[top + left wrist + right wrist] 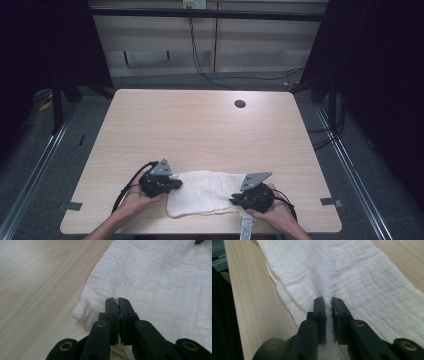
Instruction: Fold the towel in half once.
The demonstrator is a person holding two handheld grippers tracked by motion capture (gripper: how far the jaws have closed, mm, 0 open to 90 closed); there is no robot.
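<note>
Dark curtains frame both sides of the high view, with a pale wall panel and loose cables along the top of the frame. We note a light wooden table [200,125] filling the middle, with a small dark round hole [240,104] in its upper right part.

A white folded cloth [205,199] lies in the lower centre of the frame, close to the table's near edge, with a strip of it hanging over that edge at lower right.

Left gripper [172,184]: held in the left hand [134,200] at the cloth's left end. In the left gripper view its jaws stand pressed together, with a thin fold of the cloth [155,290] pinched between them at the centre of the frame.

Right gripper [235,201]: held in the right hand [277,212] at the cloth's right end. In the right gripper view the jaws stand narrow, a ridge of the cloth [352,277] bunched between them and touching both pads.
</note>
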